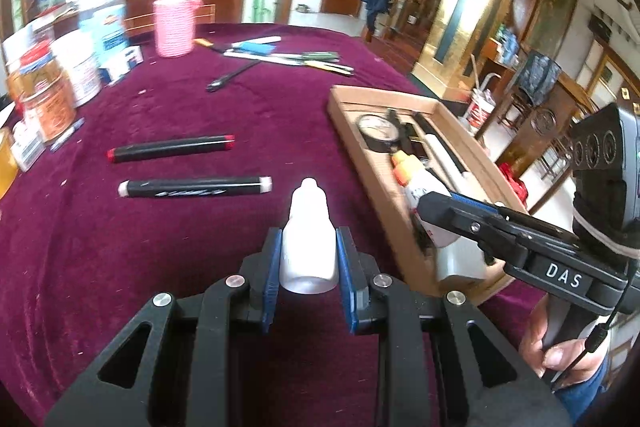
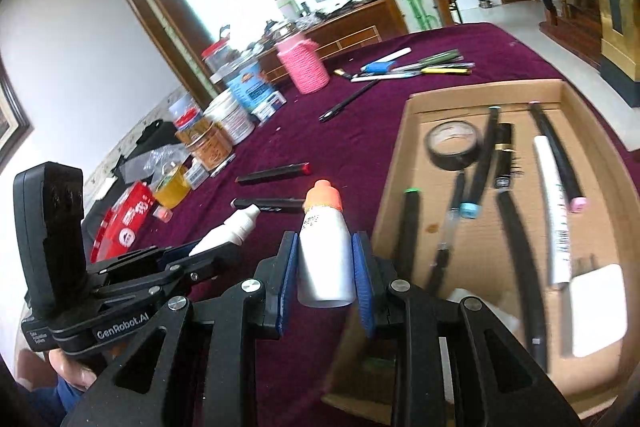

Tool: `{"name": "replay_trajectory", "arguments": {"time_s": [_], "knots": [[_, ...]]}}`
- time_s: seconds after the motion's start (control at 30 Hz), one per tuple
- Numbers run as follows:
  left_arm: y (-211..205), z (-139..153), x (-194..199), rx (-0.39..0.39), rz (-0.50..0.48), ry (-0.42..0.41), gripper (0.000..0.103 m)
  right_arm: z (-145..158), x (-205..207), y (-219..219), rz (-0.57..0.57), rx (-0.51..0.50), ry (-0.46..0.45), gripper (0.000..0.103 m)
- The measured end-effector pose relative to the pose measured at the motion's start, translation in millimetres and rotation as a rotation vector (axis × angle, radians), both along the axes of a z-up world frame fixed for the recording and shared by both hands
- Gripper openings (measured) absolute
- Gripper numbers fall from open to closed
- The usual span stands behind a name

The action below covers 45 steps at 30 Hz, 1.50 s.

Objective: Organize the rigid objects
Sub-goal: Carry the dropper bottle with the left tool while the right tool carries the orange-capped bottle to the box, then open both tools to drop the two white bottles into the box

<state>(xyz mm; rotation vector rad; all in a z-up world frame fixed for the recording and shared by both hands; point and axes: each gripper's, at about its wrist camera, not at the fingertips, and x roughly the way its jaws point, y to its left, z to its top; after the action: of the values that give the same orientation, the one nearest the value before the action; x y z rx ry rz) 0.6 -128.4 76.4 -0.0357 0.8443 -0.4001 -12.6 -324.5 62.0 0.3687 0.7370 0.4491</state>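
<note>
Bottles come first: two small ones are up in the air, one in each tool. The left gripper (image 1: 308, 259) is clamped on the plain white bottle (image 1: 308, 247), above the purple cloth near the table's front edge. The right gripper (image 2: 325, 275) is clamped on the orange-capped bottle (image 2: 324, 251), just over the near left wall of the cardboard tray (image 2: 404, 163). Neither bottle is in the tray yet, so this step is not done. The tray sits near the table's right edge and is already partly filled. I count one roll of black tape (image 2: 454, 145), about six pens or markers, though blur makes that count unsure, and one white flat thing at its near right corner. Two black markers are left on the cloth in the middle: a red-tipped marker (image 1: 172, 148) and a white-tipped marker (image 1: 195, 186). One thin black pen (image 1: 232, 77) lies farther back, and a small pile of pens (image 1: 288, 55) sits near the far edge, too mixed to count. One pink holder (image 1: 175, 23) and several jars stand by the left edge. My guess is the job is about half done.
</note>
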Motion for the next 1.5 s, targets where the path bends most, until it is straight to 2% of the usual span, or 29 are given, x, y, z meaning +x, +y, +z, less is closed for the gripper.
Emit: {"name": "replay_trajectory", "arguments": {"time_s": [0.37, 0.5, 0.97, 1.5], "knots": [[-96, -4, -2, 0.043, -0.188, 0.022, 0.023, 1, -4, -78, -0.182, -0.004, 0.003, 0.024], [-118, -12, 5, 0.058, -0.212, 0.047, 0.023, -4, -2, -99, -0.239, -0.034, 0.021, 0.024], [-147, -28, 31, 0.069, -0.203, 0.097, 0.023, -23, 3, -132, -0.321, -0.096, 0.089, 0.024], [-150, -37, 38, 0.064, -0.203, 0.124, 0.023, -25, 2, -139, -0.322, -0.079, 0.099, 0.025]]}}
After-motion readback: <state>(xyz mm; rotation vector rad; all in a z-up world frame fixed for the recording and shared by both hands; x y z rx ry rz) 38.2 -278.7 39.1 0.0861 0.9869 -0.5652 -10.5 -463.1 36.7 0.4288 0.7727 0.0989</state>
